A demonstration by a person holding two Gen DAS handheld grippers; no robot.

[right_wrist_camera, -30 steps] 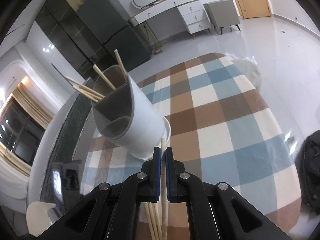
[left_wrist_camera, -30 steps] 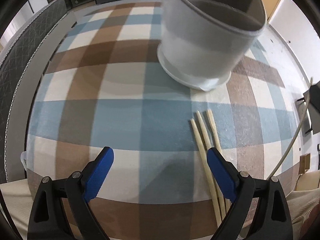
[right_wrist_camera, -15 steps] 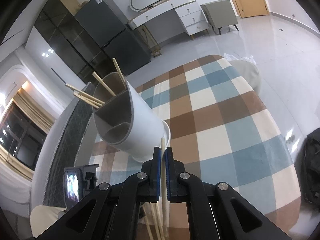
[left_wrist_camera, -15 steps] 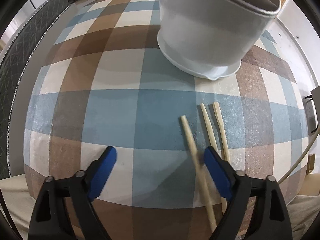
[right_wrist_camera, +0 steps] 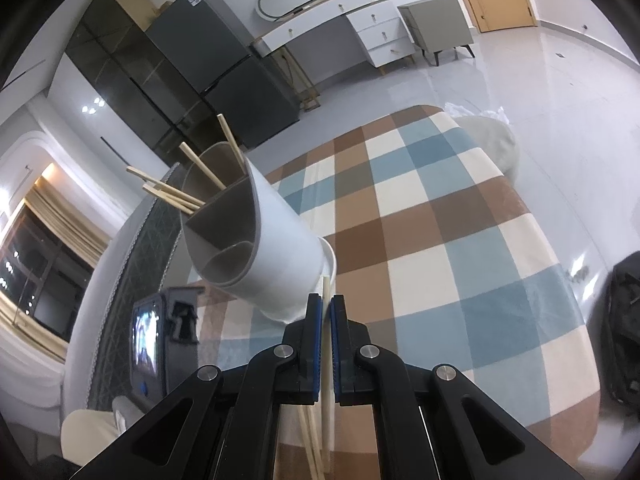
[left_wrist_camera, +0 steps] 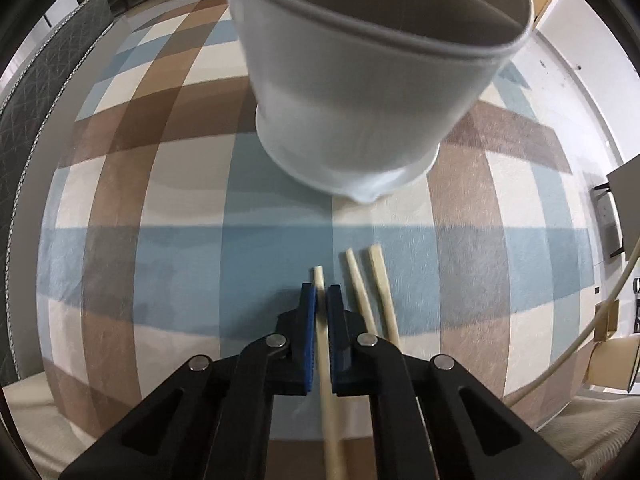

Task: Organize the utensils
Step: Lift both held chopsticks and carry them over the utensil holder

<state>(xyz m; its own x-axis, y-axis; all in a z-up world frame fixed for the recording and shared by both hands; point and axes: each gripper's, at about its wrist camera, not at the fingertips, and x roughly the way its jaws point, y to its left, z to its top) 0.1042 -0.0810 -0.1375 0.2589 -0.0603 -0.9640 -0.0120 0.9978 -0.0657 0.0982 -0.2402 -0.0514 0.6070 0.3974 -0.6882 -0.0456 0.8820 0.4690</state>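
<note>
Left gripper (left_wrist_camera: 321,300): blue-padded jaws clamped on one pale chopstick (left_wrist_camera: 325,344), tip poking just past the pads. Two loose chopsticks (left_wrist_camera: 370,292) lie just to its right on the checked tablecloth (left_wrist_camera: 160,240). White utensil holder (left_wrist_camera: 360,92) stands near, beyond the tips. Right gripper (right_wrist_camera: 326,316): jaws pressed together on a second chopstick (right_wrist_camera: 327,360), raised over the table, tip beside the holder's base; five chopsticks (right_wrist_camera: 188,192) lean in the holder's far compartment.

Even indoor light, glare on glossy floor (right_wrist_camera: 560,92), strong fisheye bending, dark vignetted corners
</note>
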